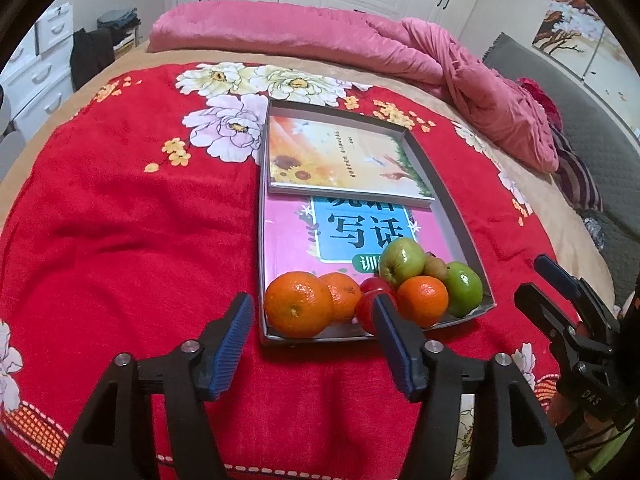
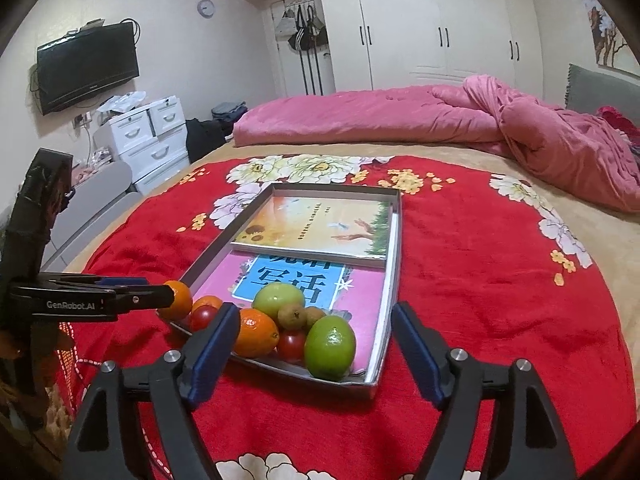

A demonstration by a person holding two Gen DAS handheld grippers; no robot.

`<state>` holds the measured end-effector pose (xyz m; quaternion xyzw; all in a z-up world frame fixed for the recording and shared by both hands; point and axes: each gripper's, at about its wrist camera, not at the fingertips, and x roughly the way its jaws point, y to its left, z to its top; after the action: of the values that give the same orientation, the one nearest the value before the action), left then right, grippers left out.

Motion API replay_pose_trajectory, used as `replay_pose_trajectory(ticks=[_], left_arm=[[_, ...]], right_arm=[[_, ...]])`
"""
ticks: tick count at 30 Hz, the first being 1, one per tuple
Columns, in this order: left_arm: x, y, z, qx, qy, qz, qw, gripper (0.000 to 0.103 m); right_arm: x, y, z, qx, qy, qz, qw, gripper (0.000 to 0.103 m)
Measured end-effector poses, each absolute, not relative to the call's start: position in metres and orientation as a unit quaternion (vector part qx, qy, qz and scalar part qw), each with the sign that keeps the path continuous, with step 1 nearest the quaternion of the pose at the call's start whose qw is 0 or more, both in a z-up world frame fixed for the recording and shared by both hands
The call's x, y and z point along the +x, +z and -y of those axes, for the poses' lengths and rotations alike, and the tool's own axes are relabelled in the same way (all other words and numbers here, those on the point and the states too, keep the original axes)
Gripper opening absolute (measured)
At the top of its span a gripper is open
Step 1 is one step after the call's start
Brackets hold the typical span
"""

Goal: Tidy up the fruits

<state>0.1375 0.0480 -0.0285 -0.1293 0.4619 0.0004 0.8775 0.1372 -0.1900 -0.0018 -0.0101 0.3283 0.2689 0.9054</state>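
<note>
A shallow grey cardboard tray (image 1: 460,216) lies on the red flowered blanket (image 1: 132,216) covering the bed, holding two books, with round oranges (image 1: 298,304), green apples (image 1: 401,261) and small red tomatoes (image 2: 291,344) heaped at its near end. The left tool (image 1: 316,320) hovers just before the largest orange, fingers apart and empty. The right tool (image 2: 312,336) is likewise spread wide by the near rim.

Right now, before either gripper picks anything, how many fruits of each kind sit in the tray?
Oranges: 3
Green apples: 2
Red tomatoes: 2
Small brown fruits: 2
Total: 9, all at the near end of the tray, on the pink book.
</note>
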Motion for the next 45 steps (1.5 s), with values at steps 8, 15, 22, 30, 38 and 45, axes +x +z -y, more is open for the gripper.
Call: replay_pose_trajectory(ticks=[8,15,22,30,38,45], left_arm=[[0.122,-0.013,-0.037,-0.117,-0.005,-0.451,0.885,0.077],[0.097,-0.015,-0.018,-0.136,-0.008,-0.461,0.877,0.079],[0.071,-0.016,-0.013,-0.142,0.005,-0.46,0.877,0.079],[0.048,-0.023,-0.005,-0.119,0.007,-0.47,0.875,0.079],[0.047,-0.022,0.005,-0.105,-0.001,-0.468,0.877,0.079],[0.046,-0.021,0.004,-0.107,0.008,-0.466,0.878,0.079]], right_arm=[[0.131,0.004,0.195,-0.002,0.257,-0.332,0.907,0.088],[0.116,0.001,0.196,0.009,0.259,-0.371,0.892,0.096],[0.084,-0.002,0.208,0.026,0.262,-0.387,0.884,0.102],[0.053,0.005,0.217,0.027,0.256,-0.371,0.892,0.102],[0.055,0.004,0.219,0.027,0.247,-0.372,0.895,0.102],[0.056,0.0,0.215,0.024,0.255,-0.376,0.891,0.102]])
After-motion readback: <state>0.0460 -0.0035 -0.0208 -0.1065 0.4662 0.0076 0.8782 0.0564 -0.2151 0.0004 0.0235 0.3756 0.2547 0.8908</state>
